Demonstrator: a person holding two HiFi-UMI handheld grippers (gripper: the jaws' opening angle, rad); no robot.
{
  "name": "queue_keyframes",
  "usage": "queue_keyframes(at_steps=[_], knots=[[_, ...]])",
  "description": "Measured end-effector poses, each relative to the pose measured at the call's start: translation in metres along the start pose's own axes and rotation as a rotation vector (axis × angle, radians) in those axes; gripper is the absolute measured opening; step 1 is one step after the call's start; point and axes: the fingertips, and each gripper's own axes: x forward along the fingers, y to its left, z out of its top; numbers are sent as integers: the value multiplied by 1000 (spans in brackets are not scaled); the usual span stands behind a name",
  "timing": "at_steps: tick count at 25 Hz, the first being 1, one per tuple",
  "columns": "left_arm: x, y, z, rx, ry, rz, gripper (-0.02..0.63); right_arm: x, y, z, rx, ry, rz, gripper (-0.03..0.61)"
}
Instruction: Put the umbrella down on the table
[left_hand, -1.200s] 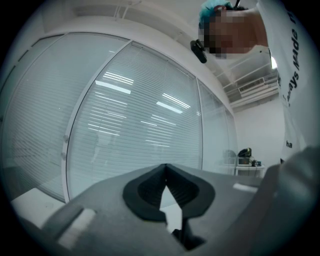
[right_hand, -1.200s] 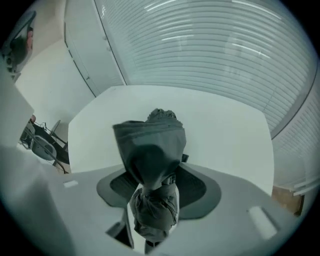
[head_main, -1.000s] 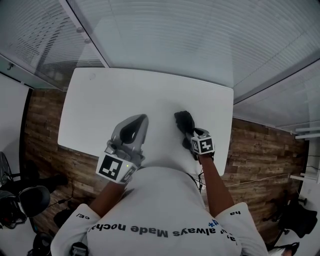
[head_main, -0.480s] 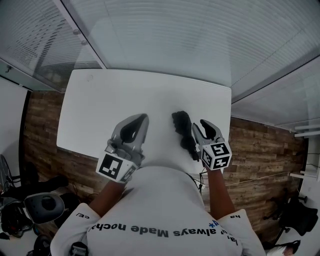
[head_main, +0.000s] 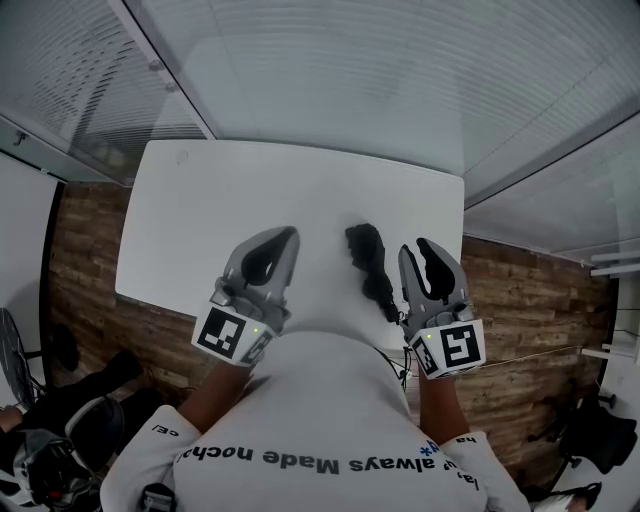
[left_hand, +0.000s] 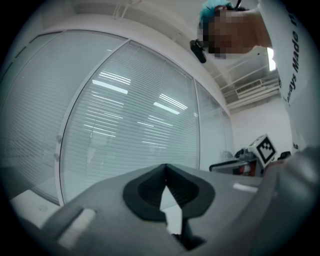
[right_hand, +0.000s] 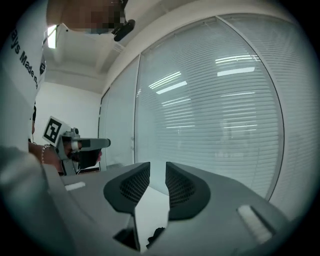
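A folded black umbrella (head_main: 369, 268) lies on the white table (head_main: 220, 200), near its front right edge; a dark bit of the umbrella (right_hand: 156, 234) shows low between my right jaws. My right gripper (head_main: 430, 262) hangs above the table just right of the umbrella, apart from it. Its jaws have just been closing and stand a narrow gap apart (right_hand: 157, 167) with nothing between them. My left gripper (head_main: 270, 250) is held level over the table to the umbrella's left, shut (left_hand: 166, 167) and empty.
Glass walls with blinds (head_main: 400, 80) run behind the table. Wood floor (head_main: 80, 260) lies on both sides. An office chair (head_main: 60, 450) stands at the lower left. Each gripper shows in the other's view: right gripper (left_hand: 252, 156), left gripper (right_hand: 80, 145).
My right gripper has let go of the umbrella, risen and swung to its right, its jaws narrowing. The umbrella stays on the table. The left gripper has not moved.
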Motion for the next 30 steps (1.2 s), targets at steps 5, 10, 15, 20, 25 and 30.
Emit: queue_keyframes(at_steps=[5, 10, 15, 20, 25, 30], knots=[[0, 0, 2, 5, -3, -2, 3, -10, 9, 20, -26, -40, 11, 95], [1, 0, 2, 4, -3, -4, 3, -11, 15, 25, -47, -48, 27, 89], [0, -3, 1, 6, 1, -5, 3, -13, 18, 25, -48, -46, 28, 87], [1, 0, 0, 3, 3, 0, 3, -11, 17, 24, -46, -41, 25, 86], [-1, -2, 0, 1, 1, 3, 3, -14, 16, 23, -45, -39, 20, 86], [-2, -1, -2, -2, 2, 4, 3, -13, 16, 20, -38, -36, 18, 84]])
